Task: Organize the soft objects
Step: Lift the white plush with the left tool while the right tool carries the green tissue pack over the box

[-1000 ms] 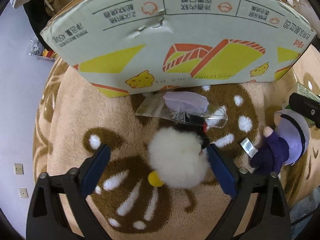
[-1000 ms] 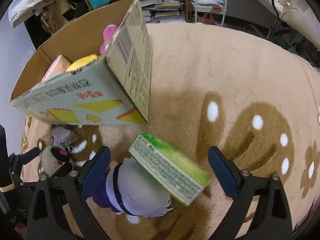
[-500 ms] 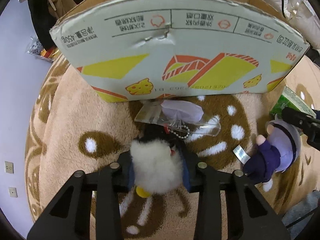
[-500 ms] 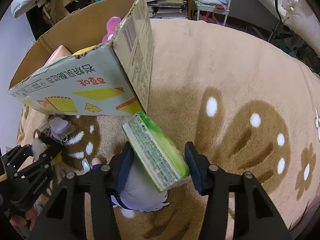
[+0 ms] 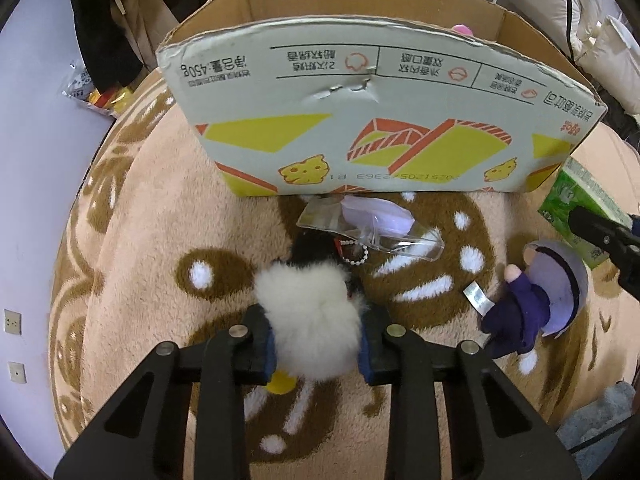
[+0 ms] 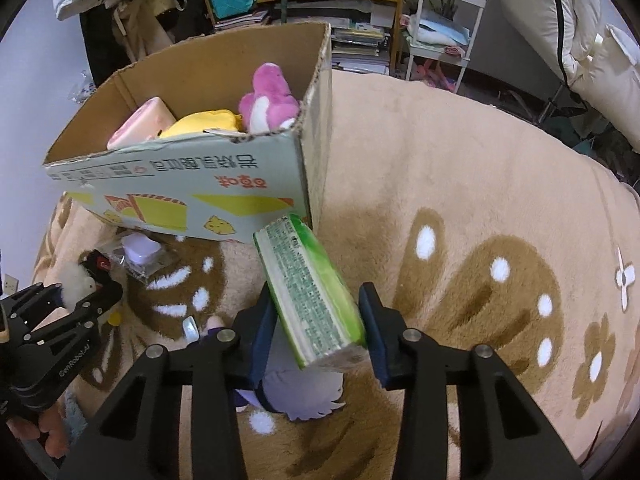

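Note:
My left gripper (image 5: 316, 340) is shut on a white fluffy plush (image 5: 310, 320) with a black head and a yellow foot, lifted a little above the rug. My right gripper (image 6: 318, 332) is shut on a green tissue pack (image 6: 308, 288), held above a purple doll (image 6: 296, 396). The doll also shows in the left wrist view (image 5: 536, 304). The cardboard box (image 6: 192, 196) stands ahead and holds a pink plush (image 6: 268, 100), a yellow plush (image 6: 204, 122) and a pink pack (image 6: 140, 126). In the left wrist view the box (image 5: 376, 120) stands just beyond the plush.
A clear plastic bag with a lilac item (image 5: 372, 220) lies in front of the box on the tan and brown rug (image 6: 480, 184). A small silver tag (image 5: 476, 298) lies beside the doll. Shelves and a white cart (image 6: 436, 24) stand beyond the rug.
Both grippers closed, the left on the white plush and the right on the green tissue pack. Both have since lifted and drawn back, so the box interior now shows.

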Demonstrator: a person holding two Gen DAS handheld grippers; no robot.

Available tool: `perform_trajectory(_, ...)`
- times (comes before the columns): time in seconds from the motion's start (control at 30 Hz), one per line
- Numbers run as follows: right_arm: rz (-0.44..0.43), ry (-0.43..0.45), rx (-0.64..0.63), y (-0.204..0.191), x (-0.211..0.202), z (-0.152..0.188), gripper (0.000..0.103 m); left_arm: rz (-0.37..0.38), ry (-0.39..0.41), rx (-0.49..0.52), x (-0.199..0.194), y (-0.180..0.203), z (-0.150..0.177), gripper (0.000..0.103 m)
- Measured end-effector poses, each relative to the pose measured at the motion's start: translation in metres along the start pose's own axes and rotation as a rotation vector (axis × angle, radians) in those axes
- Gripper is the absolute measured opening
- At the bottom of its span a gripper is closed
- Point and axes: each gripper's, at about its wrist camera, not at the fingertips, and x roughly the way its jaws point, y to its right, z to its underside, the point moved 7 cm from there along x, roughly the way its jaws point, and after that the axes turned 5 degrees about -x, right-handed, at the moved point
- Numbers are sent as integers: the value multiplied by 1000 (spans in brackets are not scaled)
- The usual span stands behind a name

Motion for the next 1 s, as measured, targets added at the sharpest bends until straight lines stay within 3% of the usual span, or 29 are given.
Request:
perform_trajectory(0.4,-57,65,46,12,-22,-1,43,38,21,-50,-10,-12,1,29)
perform_trajectory(0.63,-99,100,77,9,-33,-6,43,19,55,-51,-23,-9,3,29)
perform_trajectory(1.0,-124,195,73,2,-66,-14,42,17,383,-58,-113,-8,-7,29)
